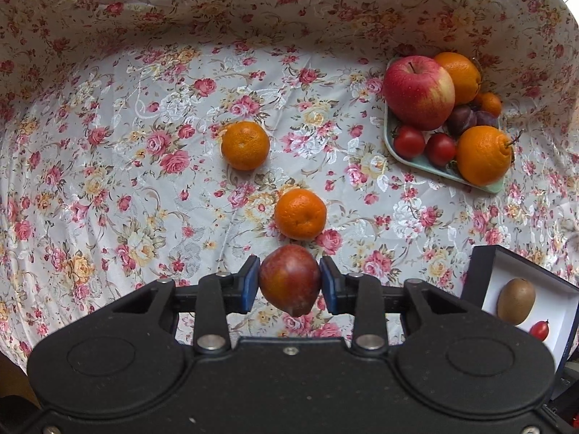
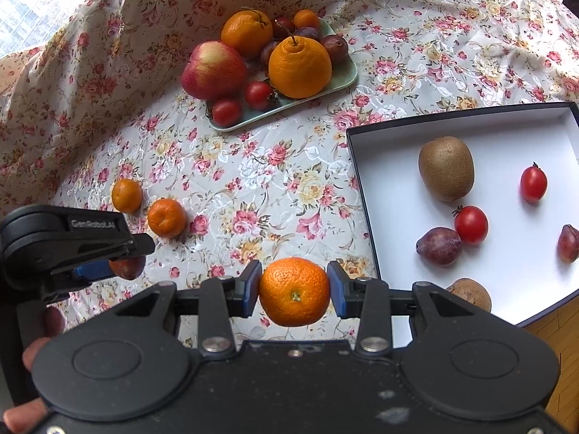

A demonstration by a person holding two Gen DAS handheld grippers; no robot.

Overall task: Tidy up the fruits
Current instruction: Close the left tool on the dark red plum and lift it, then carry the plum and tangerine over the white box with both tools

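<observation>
Sitting clamped between each tool's pads: left tool [image 1: 289, 284] plum [image 1: 289, 280], right tool [image 2: 294, 291] mandarin [image 2: 294, 291].

The tablecloth [image 1: 126, 166] was white with pink, red and yellow roses. The tray [image 2: 340, 76] was pale green, the box [image 2: 398, 195] white inside with a dark navy rim. The apple [image 1: 418, 92] was red streaked with yellow, the kiwi [image 2: 446, 168] brown, the tomatoes [image 2: 470, 224] bright red. The held mandarin [image 2: 294, 291] was orange, the held plum [image 1: 289, 284] dark red with orange mottling. The pads [image 1: 249, 284] were blue on black gripper bodies.
</observation>
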